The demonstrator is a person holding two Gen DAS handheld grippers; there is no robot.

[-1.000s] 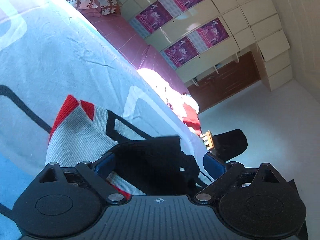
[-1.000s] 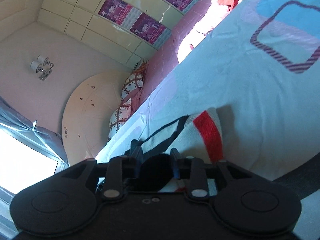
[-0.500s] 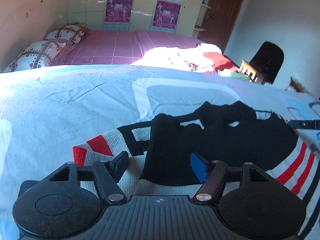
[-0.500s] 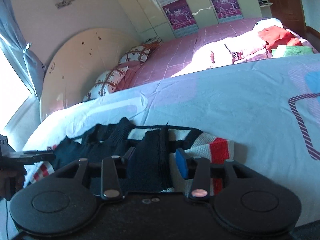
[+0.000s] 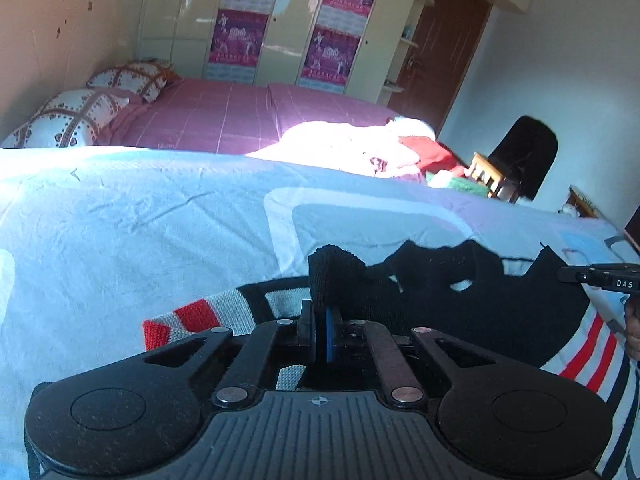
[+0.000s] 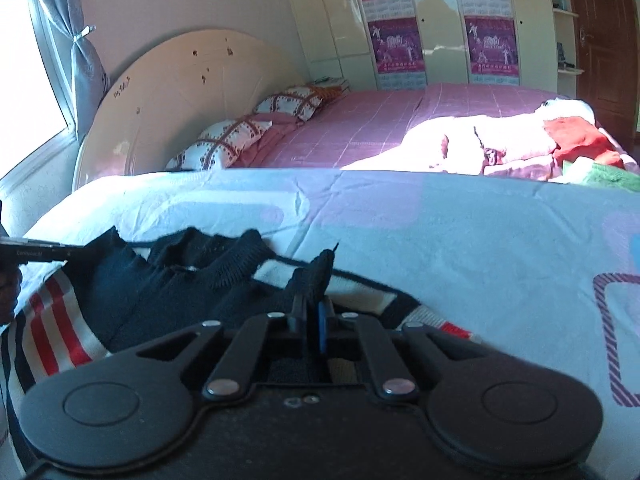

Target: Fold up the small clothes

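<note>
- The sweater (image 5: 460, 304) lies flat on the light blue bedspread (image 5: 140, 232), filling the lower centre and lower right of the left wrist view.
- The left gripper (image 5: 320, 320) is pressed together, pinching a black fold of the sweater at lower centre.
- The right gripper (image 6: 314, 314) likewise pinches black knit.
- The garment's long axis runs across the frame between the two grips, so neither is nearer.
- Only the right wrist view shows the window (image 6: 24, 80) at upper left; only the left shows the chair (image 5: 516, 164).

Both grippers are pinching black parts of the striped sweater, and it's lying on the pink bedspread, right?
Not quite. Both the left gripper and right gripper pinch the sweater's black knit, but both wrist views show it lying on the light blue sheet, not pink.
</note>
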